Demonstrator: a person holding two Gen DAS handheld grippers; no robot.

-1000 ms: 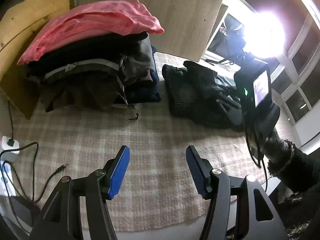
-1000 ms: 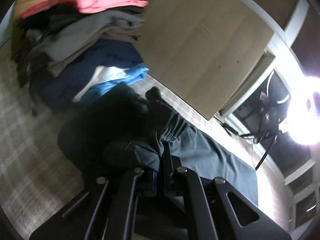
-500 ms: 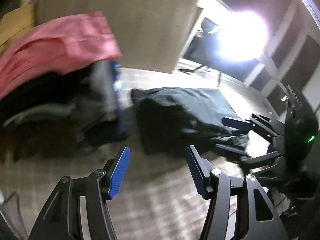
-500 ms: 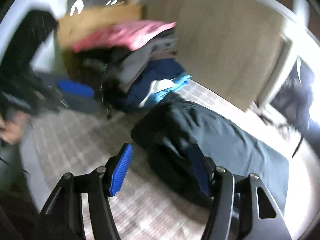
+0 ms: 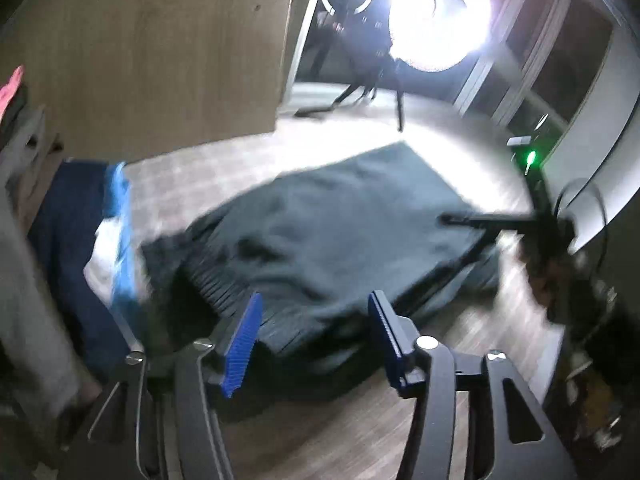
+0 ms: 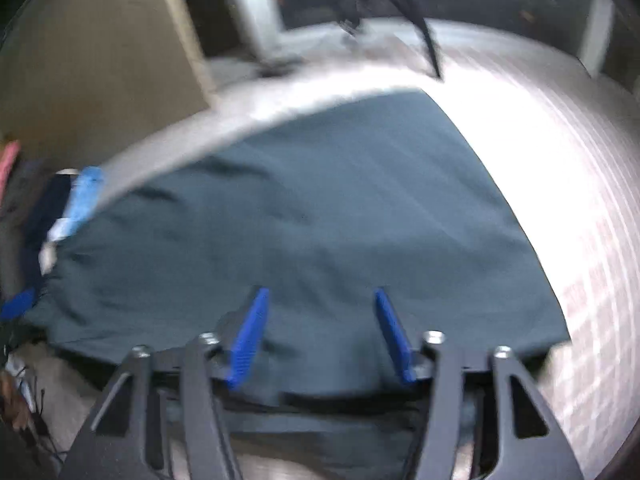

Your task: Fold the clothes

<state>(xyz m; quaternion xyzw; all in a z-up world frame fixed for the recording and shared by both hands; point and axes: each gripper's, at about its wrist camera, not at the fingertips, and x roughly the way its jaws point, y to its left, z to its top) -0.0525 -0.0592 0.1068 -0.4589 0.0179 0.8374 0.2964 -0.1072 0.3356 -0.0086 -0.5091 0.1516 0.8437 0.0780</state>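
A dark grey-green garment (image 5: 340, 232) lies spread flat on the checked cloth, folded over at its near edge. My left gripper (image 5: 314, 332) is open and empty just above its ribbed near-left end. The right gripper shows in the left wrist view (image 5: 500, 228) at the garment's right edge. In the right wrist view the garment (image 6: 320, 208) fills the middle, and my right gripper (image 6: 320, 328) is open and empty over its near edge. Both views are blurred by motion.
A pile of folded clothes (image 5: 80, 240), navy, blue and white with pink on top, sits at the left. A wooden panel (image 5: 160, 48) stands behind. A bright lamp on a tripod (image 5: 436, 12) stands at the back. The checked cloth (image 6: 560, 180) extends to the right.
My right gripper let go of the dark garment and opened. Both grippers swung to the right, away from the clothes pile, and now face the spread garment.
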